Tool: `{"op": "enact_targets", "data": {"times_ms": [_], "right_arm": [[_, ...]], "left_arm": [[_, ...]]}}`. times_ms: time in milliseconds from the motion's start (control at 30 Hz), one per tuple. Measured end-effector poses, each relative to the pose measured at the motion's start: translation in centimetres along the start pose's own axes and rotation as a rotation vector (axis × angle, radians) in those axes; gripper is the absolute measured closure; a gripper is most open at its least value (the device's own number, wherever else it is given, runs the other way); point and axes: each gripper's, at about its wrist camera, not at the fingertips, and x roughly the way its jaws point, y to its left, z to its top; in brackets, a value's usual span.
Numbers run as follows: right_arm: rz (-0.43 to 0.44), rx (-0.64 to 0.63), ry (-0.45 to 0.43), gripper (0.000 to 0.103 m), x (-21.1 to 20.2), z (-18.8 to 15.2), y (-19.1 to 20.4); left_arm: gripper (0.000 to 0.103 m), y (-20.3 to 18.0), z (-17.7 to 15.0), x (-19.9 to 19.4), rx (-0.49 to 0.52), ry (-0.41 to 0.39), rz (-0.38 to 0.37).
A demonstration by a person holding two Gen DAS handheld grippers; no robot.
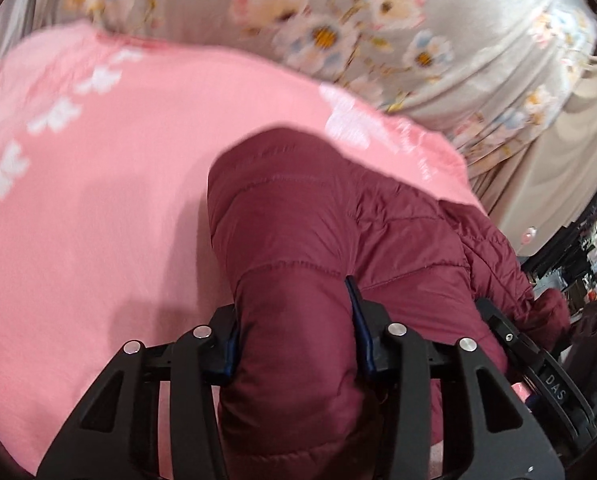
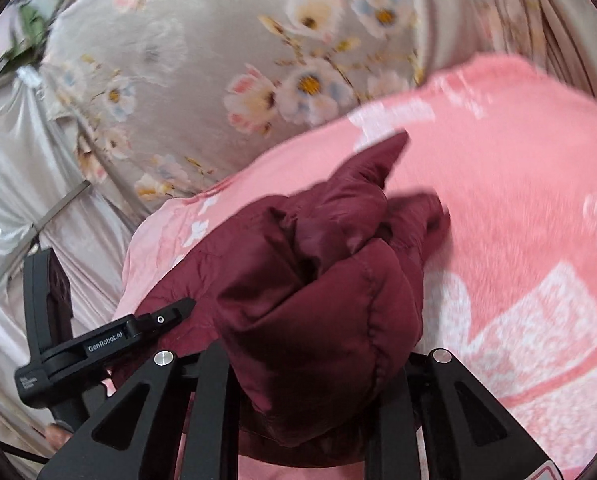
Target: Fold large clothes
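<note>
A dark red quilted puffer jacket (image 1: pixel 298 240) lies bunched on a pink sheet (image 1: pixel 98 200) with white prints. My left gripper (image 1: pixel 294 340) is shut on a thick fold of the jacket, which bulges between its blue-padded fingers (image 1: pixel 358 320). In the right wrist view the jacket (image 2: pixel 318 300) is crumpled, with a pointed flap sticking up. My right gripper (image 2: pixel 314 368) is shut on a padded bundle of it; its fingertips are hidden by the cloth. The right gripper's body shows at the lower right of the left wrist view (image 1: pixel 538 368), and the left gripper's body at the lower left of the right wrist view (image 2: pixel 98 340).
The pink sheet (image 2: pixel 518 220) covers the surface under the jacket. Behind it hangs a beige flowered curtain (image 1: pixel 378 32), also seen in the right wrist view (image 2: pixel 218 60). Plain beige cloth (image 2: pixel 10 168) hangs at the left. Dark cluttered shelves (image 1: pixel 594 248) stand at the far right.
</note>
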Motion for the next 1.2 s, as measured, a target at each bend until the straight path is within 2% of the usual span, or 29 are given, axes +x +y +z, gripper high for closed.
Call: {"op": "enact_targets", "data": {"times_ms": [267,633,833,1033,1200], "right_arm": [[0.012,-0.228,-0.165,0.084,-4.4,1.8,7.3],[0.086,-0.494,-0.367,0.084,-4.9,3.9,17.1],[0.133,-0.567,-0.458,0.084,-4.8,5.7,21.7],[0.176,-0.601,-0.526,0.084,-3.4,7.4,24.6],[0.191,-0.588,-0.515,0.084,-0.1,8.6,25.3]], "left_arm": [[0.062,-0.8,2.4,-6.7,0.046,-0.166,-0.042],[0.062,1.7,6.4,-15.7,0.141,-0.407,0.016],[0.061,2.8,8.6,-19.9,0.204,-0.551,0.054],[0.061,4.5,10.4,-21.6,0.251,-0.681,0.074],[0.060,6.5,12.6,-20.0,0.255,-0.697,0.081]]}}
